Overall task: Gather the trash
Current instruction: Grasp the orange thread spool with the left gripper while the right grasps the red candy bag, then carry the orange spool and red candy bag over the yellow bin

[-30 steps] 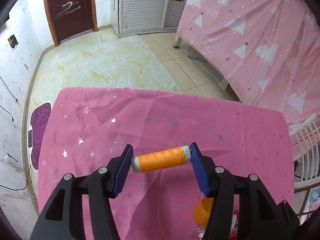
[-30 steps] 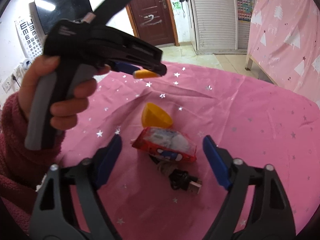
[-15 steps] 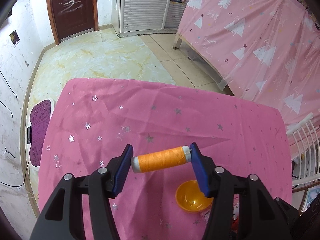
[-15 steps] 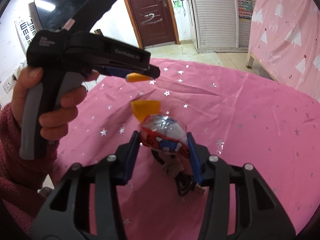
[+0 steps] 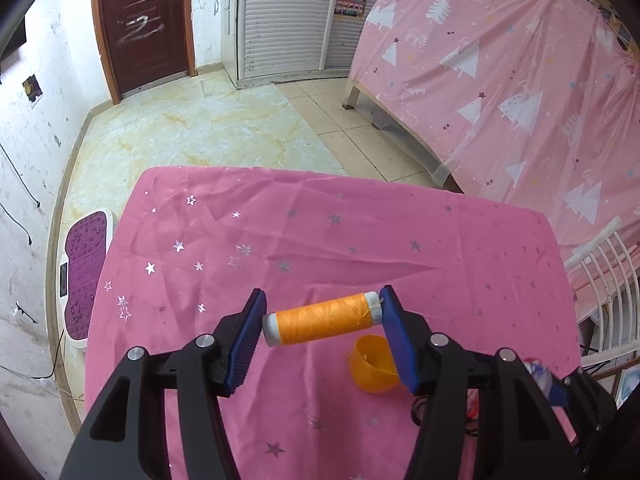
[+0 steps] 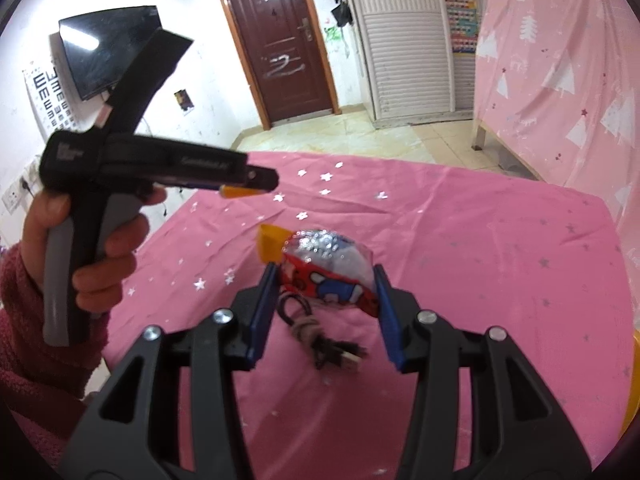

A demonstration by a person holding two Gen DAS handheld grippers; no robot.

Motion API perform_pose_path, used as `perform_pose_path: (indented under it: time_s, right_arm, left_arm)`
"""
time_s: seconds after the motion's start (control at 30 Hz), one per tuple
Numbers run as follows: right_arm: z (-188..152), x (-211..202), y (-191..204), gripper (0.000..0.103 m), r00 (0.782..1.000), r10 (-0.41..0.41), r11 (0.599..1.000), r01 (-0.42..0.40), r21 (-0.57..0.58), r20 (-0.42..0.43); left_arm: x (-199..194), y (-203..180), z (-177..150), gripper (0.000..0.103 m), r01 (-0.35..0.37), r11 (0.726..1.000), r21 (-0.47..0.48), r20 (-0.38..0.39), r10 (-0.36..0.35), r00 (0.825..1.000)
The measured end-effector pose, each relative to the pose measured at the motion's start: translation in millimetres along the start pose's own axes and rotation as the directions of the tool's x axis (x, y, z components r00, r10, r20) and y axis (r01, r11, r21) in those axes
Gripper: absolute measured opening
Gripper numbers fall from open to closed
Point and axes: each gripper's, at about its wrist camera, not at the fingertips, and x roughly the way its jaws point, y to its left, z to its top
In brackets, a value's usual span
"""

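Left tongs (image 5: 323, 320) squeeze an orange thread spool (image 5: 322, 322) by its two ends, low in the middle of the frame, above the pink counter (image 5: 360, 240). Right tongs (image 6: 325, 280) pinch a shiny red snack wrapper (image 6: 332, 276) near the frame's middle. Under it lie a yellow cup (image 6: 270, 242) and a black cable (image 6: 320, 340).

An eye chart (image 6: 47, 96) hangs on the far left wall in the right wrist view, below the television; its rows of the letter E, turned various ways, are legible. The brown door (image 6: 280, 48) at the far end carries a pale scrawl like a 2 or Z. The left gripper (image 6: 262, 184) has raised lettering along its black body, too blurred to read. The print on the red snack wrapper (image 6: 328, 280) is also unreadable.
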Motion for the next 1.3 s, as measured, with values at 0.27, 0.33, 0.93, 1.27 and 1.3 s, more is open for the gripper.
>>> perform_pose_path:
  time_s: [0.27,0.33,0.93,1.27,1.3]
  right_arm:
    - [-5.7,-24.9,-27.5,0.045,0.998,-0.036,0.998,0.032,0.060,0.061]
    - [-7.2,-30.9,-34.5,0.045,0.996,-0.049,0.996,0.044,0.075,0.075]
    - [-22.6,-67.6,-84.7,0.045,0.982,-0.117,0.980,0.089,0.180,0.147]
    - [-36.3,-90.1,-113.6,0.045,0.971,-0.161,0.963,0.115,0.245,0.179]
    - [-37.9,-92.6,-116.4,0.045,0.969,-0.167,0.961,0.119,0.251,0.181]
  left_arm:
    - [-12.1,-31.0,-9.5,0.052,-0.001,0.999,0.053,0.018,0.000,1.000]
    - [-14.1,-40.1,-10.6,0.052,-0.001,0.998,0.067,0.022,0.000,1.000]
    - [-24.4,-116.7,-26.2,0.052,0.024,0.982,0.189,0.027,-0.030,0.999]
    - [-21.3,-163.1,-36.9,0.052,0.046,0.965,0.258,0.007,-0.050,0.999]
    - [-21.3,-165.8,-38.0,0.052,0.047,0.964,0.263,0.006,-0.051,0.999]
